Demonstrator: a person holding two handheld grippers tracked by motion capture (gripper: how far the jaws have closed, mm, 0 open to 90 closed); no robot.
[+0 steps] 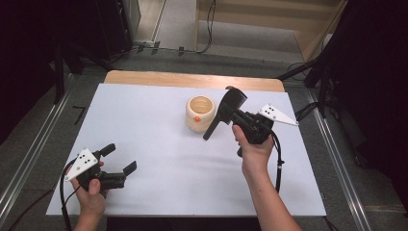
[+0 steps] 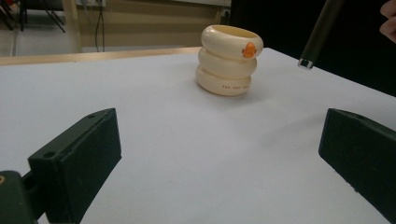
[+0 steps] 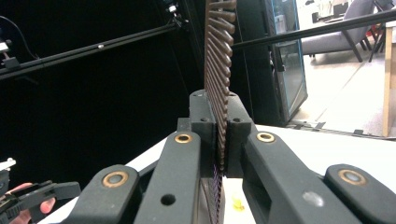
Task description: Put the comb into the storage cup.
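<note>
Nearest the bench's front-left corner, the left gripper [image 1: 118, 159] gapes empty, while the right gripper [image 1: 230, 114] clamps a dark comb [image 1: 225, 111], handle slanting down just beside the cream holder [image 1: 200, 113].

Open white surface [image 1: 159, 144] between left hand-held gripper [image 1: 121, 161] and cup [image 1: 199, 113]: free passage there. Brush [image 1: 223, 113], clamped in right hand-held gripper [image 1: 239, 117], slanting down just beside cup, blocking its right side.
</note>
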